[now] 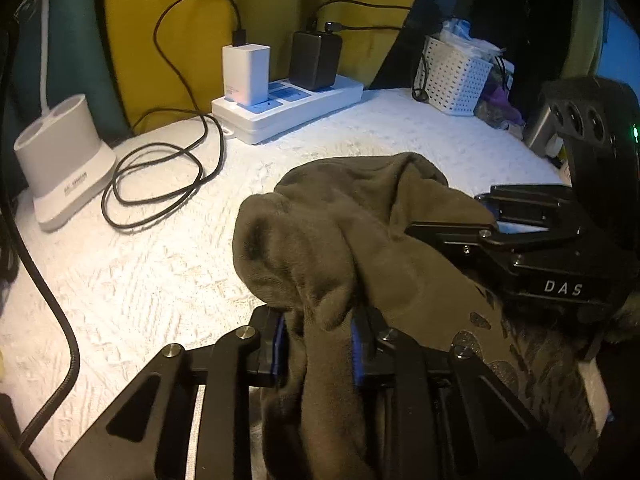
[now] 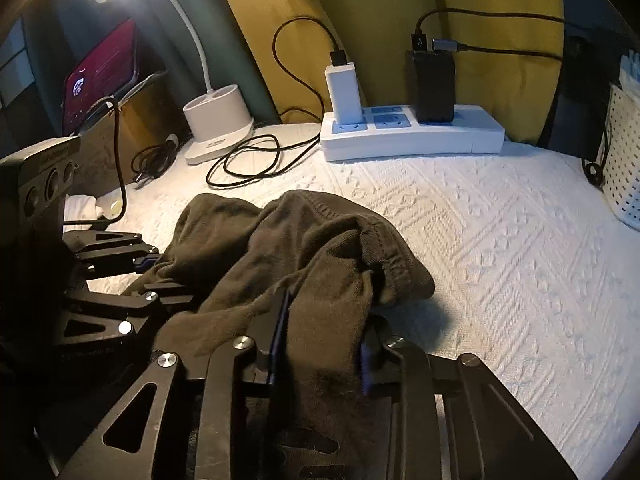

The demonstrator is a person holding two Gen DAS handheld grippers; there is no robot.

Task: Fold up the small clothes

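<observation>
Bunching between both grippers, the garment (image 2: 304, 248) lies on the white cloth (image 2: 500, 240) in front of the power strip (image 2: 412, 136), left gripper (image 1: 318, 344) and right gripper (image 2: 320, 344) each pinching one near edge, its length apparently running between them.

The left black metal two-finger gripper (image 1: 318, 344) has flat black bars joined by round silver screws, with bright blue pads (image 1: 280, 344) on the inner sides of its fingers. The right black metal two-finger gripper (image 2: 320, 344) looks the same. Seen from the left wrist, it has white letters "DAS", three round holes and a small green light.
</observation>
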